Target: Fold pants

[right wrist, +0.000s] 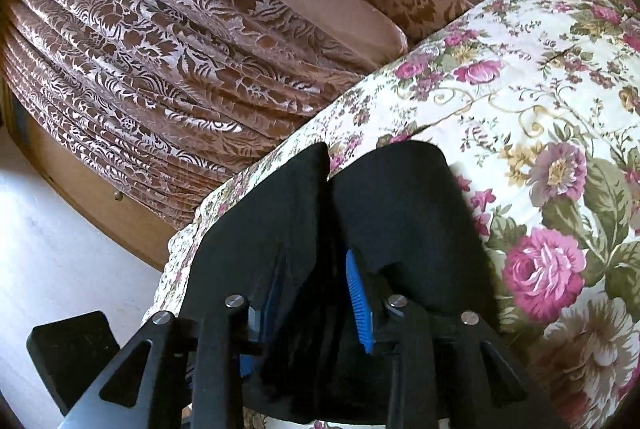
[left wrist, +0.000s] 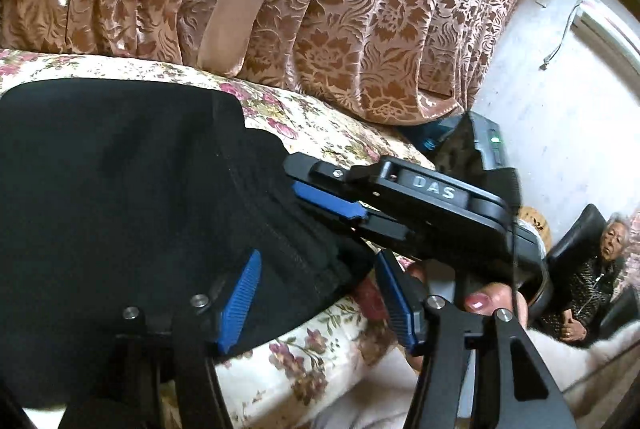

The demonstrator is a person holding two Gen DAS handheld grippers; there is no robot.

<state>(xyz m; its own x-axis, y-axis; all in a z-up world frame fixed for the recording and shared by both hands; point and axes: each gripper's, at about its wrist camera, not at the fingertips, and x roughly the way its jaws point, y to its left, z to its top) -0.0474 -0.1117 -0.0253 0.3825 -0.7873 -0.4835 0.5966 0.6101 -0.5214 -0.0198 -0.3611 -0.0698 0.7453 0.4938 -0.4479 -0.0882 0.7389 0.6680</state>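
The black pants [left wrist: 120,169] lie on the floral bedspread [left wrist: 320,121]. In the left wrist view my left gripper [left wrist: 320,293] is open, its blue pads [left wrist: 240,293] straddling the pants' right edge. My right gripper [left wrist: 332,205] reaches in from the right, its blue-padded fingers closed down on the same edge of the cloth. In the right wrist view the pants [right wrist: 400,209] bunch between the right gripper's fingers [right wrist: 312,309], with two folded lobes sticking out beyond the blue pads [right wrist: 360,309].
Brown patterned curtains [left wrist: 340,9] hang behind the bed. A dark device with a green light [left wrist: 488,145] stands by the bed's corner. A person [left wrist: 592,277] sits in a black chair at the right. A black block [right wrist: 76,357] lies on the white floor.
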